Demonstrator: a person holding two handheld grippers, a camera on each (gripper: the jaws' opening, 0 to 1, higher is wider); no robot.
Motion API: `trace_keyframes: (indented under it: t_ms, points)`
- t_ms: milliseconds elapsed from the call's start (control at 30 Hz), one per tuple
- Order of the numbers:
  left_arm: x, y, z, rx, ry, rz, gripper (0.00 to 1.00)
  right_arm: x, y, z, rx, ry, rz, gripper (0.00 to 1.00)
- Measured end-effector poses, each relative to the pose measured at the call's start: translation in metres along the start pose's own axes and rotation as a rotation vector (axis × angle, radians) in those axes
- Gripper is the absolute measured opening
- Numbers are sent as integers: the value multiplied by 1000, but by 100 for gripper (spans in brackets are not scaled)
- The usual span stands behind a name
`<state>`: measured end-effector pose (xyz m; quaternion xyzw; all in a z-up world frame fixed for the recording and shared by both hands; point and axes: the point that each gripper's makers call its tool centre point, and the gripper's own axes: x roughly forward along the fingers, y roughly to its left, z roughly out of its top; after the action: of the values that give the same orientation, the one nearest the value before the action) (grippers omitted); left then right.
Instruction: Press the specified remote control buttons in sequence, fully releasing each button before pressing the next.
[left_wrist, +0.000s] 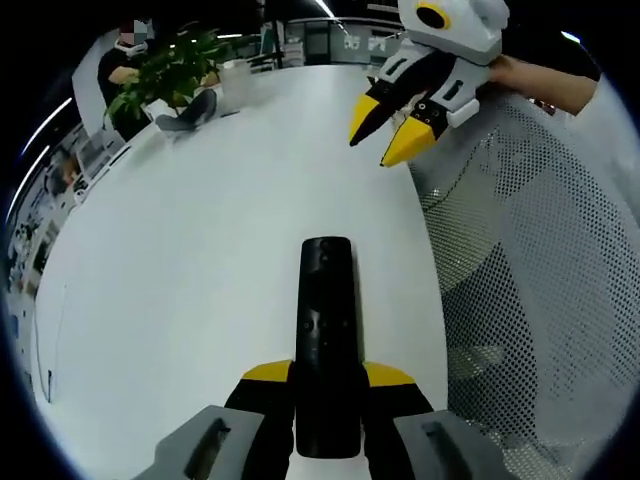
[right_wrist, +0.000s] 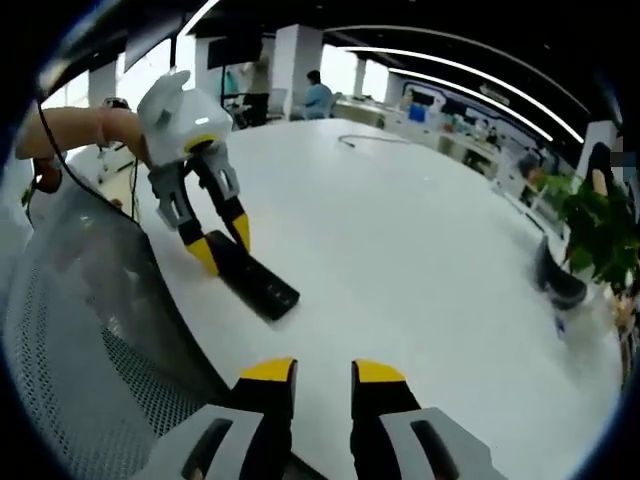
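Left gripper (left_wrist: 325, 385) clamps the remote (left_wrist: 325, 340), long axis pointing away; right gripper (left_wrist: 395, 130) hovers beyond, jaws slightly apart.

your remote control (left_wrist: 325, 340) is a long, slim black bar, lying flat on the white table (left_wrist: 180, 280) near its edge, one end clamped between your left gripper's (left_wrist: 327, 385) yellow-tipped jaws.

Bright, even light from long white ceiling strip lamps (right_wrist: 450, 55) washes the glossy white round bench (left_wrist: 200, 260), leaving only soft shadows. Fisheye bending curves and blurs the edges; centres stay sharp.
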<state>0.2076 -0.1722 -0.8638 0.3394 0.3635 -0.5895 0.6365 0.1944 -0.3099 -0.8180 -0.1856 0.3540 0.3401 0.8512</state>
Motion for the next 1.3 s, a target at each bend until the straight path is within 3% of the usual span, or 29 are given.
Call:
trace_keyframes:
  t_ms: [300, 467, 700, 1300]
  points:
    - [-2, -10, -4, 17, 3, -15, 24, 2, 11, 1, -27, 4, 54, 17]
    - [-2, -13, -4, 18, 6, -14, 24, 3, 24, 2, -48, 5, 118, 16]
    - [-2, -12, -4, 11, 27, -19, 24, -1, 36, 7, -106, -1, 182, 7]
    - [-1, -12, -4, 13, 49, -19, 24, 18, 42, 35, -183, -18, 234, 0]
